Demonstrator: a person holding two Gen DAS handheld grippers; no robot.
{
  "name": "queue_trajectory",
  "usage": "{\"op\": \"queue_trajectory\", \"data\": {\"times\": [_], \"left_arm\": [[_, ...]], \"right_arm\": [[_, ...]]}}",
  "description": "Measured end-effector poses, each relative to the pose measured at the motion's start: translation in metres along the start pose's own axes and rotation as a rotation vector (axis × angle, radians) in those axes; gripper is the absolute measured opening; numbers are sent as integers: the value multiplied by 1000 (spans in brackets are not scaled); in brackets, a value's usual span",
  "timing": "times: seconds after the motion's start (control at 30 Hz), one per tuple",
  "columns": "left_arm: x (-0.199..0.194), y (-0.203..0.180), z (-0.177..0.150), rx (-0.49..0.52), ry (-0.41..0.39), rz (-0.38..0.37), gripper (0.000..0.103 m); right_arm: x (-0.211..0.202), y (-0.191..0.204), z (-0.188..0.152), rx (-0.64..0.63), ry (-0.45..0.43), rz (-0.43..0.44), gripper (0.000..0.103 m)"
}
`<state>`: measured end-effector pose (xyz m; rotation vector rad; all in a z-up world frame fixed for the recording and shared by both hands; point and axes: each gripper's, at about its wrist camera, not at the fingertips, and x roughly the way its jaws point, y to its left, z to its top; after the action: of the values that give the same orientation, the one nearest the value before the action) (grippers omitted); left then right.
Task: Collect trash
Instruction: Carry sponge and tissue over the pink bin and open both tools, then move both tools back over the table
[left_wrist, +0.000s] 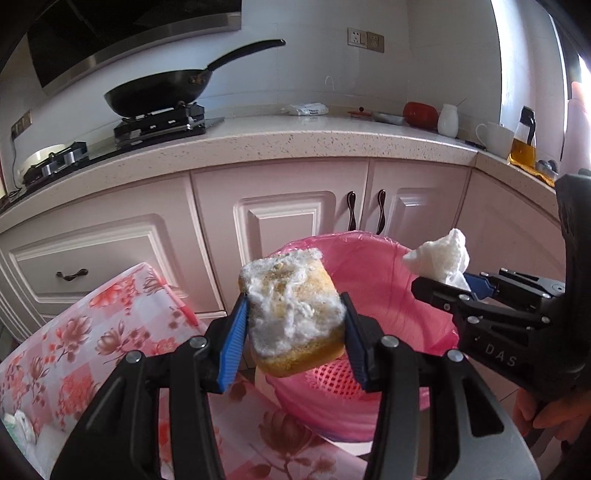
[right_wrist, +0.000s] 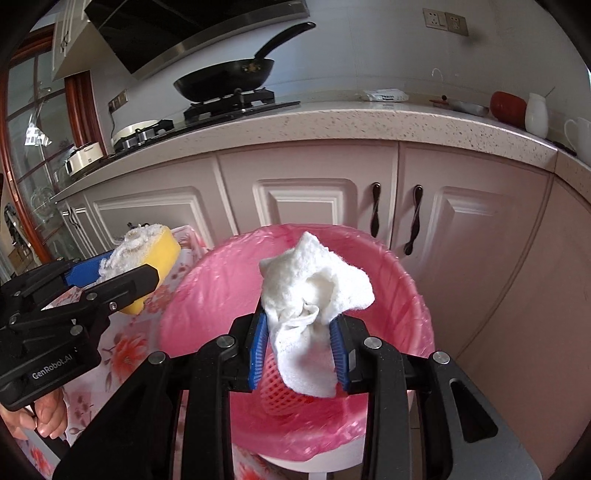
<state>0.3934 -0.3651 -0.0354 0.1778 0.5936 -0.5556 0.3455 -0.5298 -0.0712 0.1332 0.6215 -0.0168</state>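
Note:
My left gripper (left_wrist: 293, 339) is shut on a worn yellow sponge (left_wrist: 295, 314) with a frayed white top, held just above the near rim of the pink trash bin (left_wrist: 373, 254). In the right wrist view the same sponge (right_wrist: 155, 258) sits left of the bin (right_wrist: 221, 280), over the table's edge. My right gripper (right_wrist: 299, 347) is shut on a crumpled white tissue (right_wrist: 314, 295), held over the bin's opening. From the left wrist view that tissue (left_wrist: 441, 258) hangs at the bin's right rim. A pink mesh wrapper (right_wrist: 280, 387) lies inside the bin.
A floral tablecloth (left_wrist: 92, 332) covers the table left of the bin. Pink cabinet doors (left_wrist: 288, 218) stand behind it, under a speckled countertop (left_wrist: 295, 140). A black wok (left_wrist: 159, 88) sits on the stove. A red pot (left_wrist: 421, 112), white jar and mug stand at the right.

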Motion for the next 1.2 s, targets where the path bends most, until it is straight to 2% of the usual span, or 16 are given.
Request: {"op": "queue_trajectory", "data": {"times": [0.2, 0.33, 0.6, 0.67, 0.77, 0.87, 0.93, 1.03, 1.13, 1.2], "left_arm": [[33, 1, -4, -14, 45, -53, 51], [43, 0, -7, -13, 57, -51, 61], [33, 4, -14, 8, 38, -34, 66], [24, 6, -16, 16, 28, -20, 70], [5, 10, -22, 13, 8, 3, 80], [-20, 16, -31, 18, -6, 52, 87], [-40, 20, -39, 19, -22, 70, 95], [-77, 30, -61, 28, -50, 117, 98], [-106, 39, -83, 29, -56, 168, 98], [-128, 51, -104, -1, -58, 197, 98]], "right_arm": [[18, -14, 4, 11, 18, -3, 33], [24, -19, 5, 24, 22, -18, 52], [16, -22, 4, 46, 12, -28, 53], [10, -18, 3, 43, 5, -24, 53], [-2, -7, 0, 25, -2, -26, 58], [-17, 11, -7, -7, -15, -29, 60], [-28, 25, -14, -31, -22, -33, 66], [-44, 51, -27, -76, -42, -24, 79], [-61, 82, -45, -120, -66, -18, 85], [-68, 102, -55, -141, -69, 4, 85]]}}
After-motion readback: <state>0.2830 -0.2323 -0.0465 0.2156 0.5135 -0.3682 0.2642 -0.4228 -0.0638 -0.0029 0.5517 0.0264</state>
